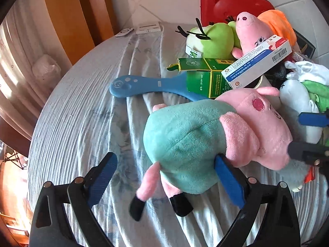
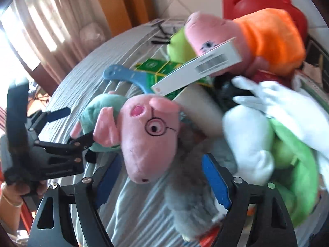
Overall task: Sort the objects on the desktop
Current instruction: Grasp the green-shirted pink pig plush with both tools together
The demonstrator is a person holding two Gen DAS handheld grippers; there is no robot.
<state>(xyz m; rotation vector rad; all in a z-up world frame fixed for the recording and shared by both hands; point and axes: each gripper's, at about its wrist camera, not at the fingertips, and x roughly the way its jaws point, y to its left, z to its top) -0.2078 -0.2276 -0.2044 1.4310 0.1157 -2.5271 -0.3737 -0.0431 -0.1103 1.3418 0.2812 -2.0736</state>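
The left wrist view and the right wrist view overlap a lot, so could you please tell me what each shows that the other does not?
Only the left wrist view shows the pig's black shoes, the printed front of the white medicine box and two white devices at the table's far edge.

Only the right wrist view shows the pig's glasses, the whole left gripper and the hand holding it.

Both show the teal-shirted pig plush, the blue handled tool, the green box, the orange-dressed pig plush and the red case.

I am seeing two pig plushes: one in teal (image 1: 185,144), one in orange (image 1: 265,28). I am counting two cartons, green (image 1: 205,78) and white (image 1: 257,61), and one blue massager (image 1: 144,85).
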